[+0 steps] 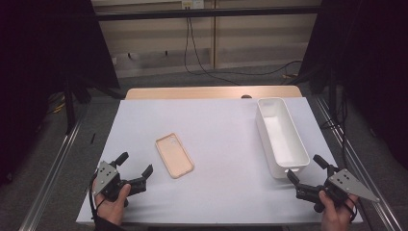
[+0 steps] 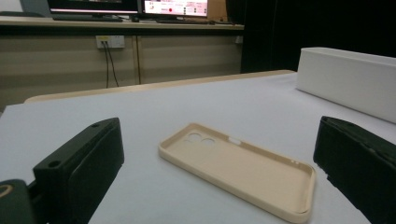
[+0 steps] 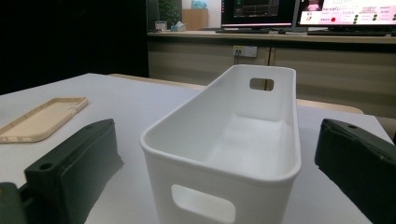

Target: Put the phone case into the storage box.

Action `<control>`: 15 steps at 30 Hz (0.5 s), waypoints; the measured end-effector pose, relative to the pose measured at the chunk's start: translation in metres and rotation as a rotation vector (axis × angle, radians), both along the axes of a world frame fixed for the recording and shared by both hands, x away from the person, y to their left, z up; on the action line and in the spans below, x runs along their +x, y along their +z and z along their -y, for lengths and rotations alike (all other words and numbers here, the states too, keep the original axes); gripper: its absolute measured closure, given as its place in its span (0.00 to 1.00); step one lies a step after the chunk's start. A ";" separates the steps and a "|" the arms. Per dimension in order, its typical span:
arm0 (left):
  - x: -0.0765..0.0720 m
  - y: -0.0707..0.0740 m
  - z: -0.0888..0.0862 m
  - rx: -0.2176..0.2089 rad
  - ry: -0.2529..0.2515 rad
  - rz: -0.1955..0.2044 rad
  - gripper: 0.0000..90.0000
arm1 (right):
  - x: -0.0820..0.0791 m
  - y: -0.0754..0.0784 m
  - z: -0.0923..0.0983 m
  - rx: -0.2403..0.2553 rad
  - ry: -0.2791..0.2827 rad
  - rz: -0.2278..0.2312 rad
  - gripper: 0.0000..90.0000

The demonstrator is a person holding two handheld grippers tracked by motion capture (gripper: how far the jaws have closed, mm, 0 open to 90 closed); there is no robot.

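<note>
White sheeting covers the worktop [image 1: 216, 120], with a strip of bare wood at its far edge and dark curtains to either side; monitors glow on a long counter [image 2: 116, 23] against the back wall.

At the near left corner a hand holds the left claw [image 1: 137, 166], its jaws spread wide with nothing between them. Just ahead of it and slightly to its right lies a beige phone case [image 1: 174, 155], flat on the sheeting with the hollow side up and the camera cut-out at the end away from the claw. In the left gripper view the phone case [image 2: 238, 165] sits between the two black jaws but beyond their tips, touching neither.

At the near right corner the other hand holds the right claw [image 1: 304, 169], also spread wide and holding nothing. Directly in front of it stands a long white bin [image 1: 281, 137], upright, running lengthwise away from the claw. In the right gripper view the bin's [image 3: 224, 163] near end, with its handle slot, stands between the jaws, apart from both, and the phone case [image 3: 44, 119] lies well off to the claw's left.
</note>
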State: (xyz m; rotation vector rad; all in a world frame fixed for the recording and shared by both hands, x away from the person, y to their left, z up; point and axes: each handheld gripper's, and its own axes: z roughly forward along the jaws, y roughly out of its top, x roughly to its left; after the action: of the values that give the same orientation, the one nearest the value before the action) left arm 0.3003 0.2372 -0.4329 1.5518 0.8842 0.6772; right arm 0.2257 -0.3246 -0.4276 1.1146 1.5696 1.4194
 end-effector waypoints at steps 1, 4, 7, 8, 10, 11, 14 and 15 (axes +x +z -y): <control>0.000 0.000 -0.001 -0.004 0.008 -0.002 0.02 | 0.000 0.000 0.000 0.002 0.001 0.000 0.00; 0.001 -0.001 0.000 0.001 0.013 -0.007 0.02 | 0.000 0.000 0.001 0.004 0.002 -0.002 0.00; 0.002 -0.001 0.001 0.007 0.000 -0.019 0.05 | 0.001 -0.001 0.001 0.003 0.007 -0.001 0.00; 0.002 -0.001 0.001 0.007 0.000 -0.019 0.04 | 0.001 -0.001 0.001 0.003 0.007 -0.001 0.00; 0.002 -0.001 0.002 -0.003 -0.004 -0.019 0.04 | 0.000 -0.001 0.001 0.002 0.008 -0.001 0.00; 0.002 -0.001 0.003 -0.004 -0.007 -0.019 0.04 | 0.000 -0.001 0.001 0.004 0.006 -0.002 0.00; 0.003 0.000 0.005 0.006 -0.023 -0.018 0.04 | 0.000 -0.001 0.001 0.007 0.004 -0.003 0.00; 0.004 0.000 0.006 0.020 -0.039 -0.021 0.05 | 0.000 -0.001 0.001 0.008 0.005 -0.003 0.00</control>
State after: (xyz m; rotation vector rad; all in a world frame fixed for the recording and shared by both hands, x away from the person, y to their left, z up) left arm 0.3043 0.2316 -0.4330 1.5925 0.8633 0.6444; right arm 0.2255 -0.3258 -0.4288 1.1187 1.5715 1.4289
